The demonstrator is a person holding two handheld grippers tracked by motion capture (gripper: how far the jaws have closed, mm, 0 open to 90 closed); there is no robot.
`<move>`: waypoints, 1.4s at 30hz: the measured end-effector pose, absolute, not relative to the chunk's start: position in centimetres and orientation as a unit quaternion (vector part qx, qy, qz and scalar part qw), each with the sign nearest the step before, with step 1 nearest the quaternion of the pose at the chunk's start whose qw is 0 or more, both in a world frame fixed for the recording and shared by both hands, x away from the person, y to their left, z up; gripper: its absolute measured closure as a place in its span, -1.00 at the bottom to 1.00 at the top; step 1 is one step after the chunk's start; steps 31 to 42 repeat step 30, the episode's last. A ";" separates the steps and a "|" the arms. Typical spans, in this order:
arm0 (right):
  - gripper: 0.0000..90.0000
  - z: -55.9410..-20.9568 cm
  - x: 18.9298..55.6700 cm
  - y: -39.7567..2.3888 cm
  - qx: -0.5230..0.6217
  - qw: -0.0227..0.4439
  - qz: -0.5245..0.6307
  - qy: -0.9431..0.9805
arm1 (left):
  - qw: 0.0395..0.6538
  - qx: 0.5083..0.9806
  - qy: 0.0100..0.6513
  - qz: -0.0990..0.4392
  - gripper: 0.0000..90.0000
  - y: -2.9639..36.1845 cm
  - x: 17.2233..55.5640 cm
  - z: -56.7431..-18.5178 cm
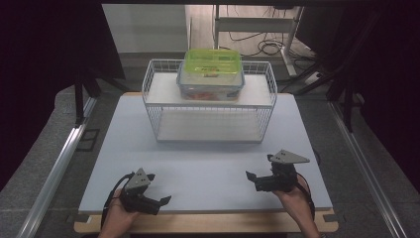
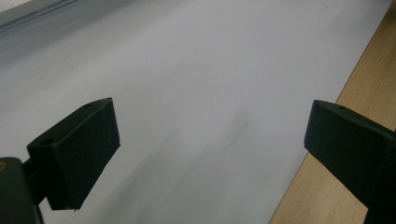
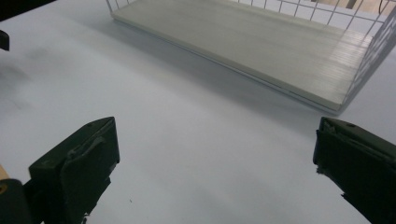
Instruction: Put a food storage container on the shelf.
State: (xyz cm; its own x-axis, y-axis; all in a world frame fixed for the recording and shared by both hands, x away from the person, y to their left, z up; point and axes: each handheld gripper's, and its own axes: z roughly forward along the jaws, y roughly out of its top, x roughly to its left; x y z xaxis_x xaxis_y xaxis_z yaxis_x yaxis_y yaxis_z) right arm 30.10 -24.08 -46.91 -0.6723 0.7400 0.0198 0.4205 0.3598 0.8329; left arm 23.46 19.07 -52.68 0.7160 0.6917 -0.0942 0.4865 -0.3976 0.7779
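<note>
The green-lidded box is seen on the wire rack's top shelf. Left gripper and right gripper are held low, jaws apart, empty. A reach forward is judged next.

You are working in a lab-style recording bay, not a home. Dark curtains close off the left and right of the frame, metal rails run along both lower sides, and loose cables trail across the bare floor at top centre beneath a metal desk frame.
</note>
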 end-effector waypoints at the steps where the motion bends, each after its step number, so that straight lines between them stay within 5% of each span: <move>1: -0.99 -47.0 30.1 -24.2 0.361 0.184 0.434 0.805 | 0.417 0.827 0.356 0.123 -0.93 19.1 23.5 -52.7; 42: -0.99 -50.9 29.1 -25.0 0.375 0.172 0.378 0.829 | 0.418 0.826 0.358 0.123 -0.94 19.1 23.5 -52.6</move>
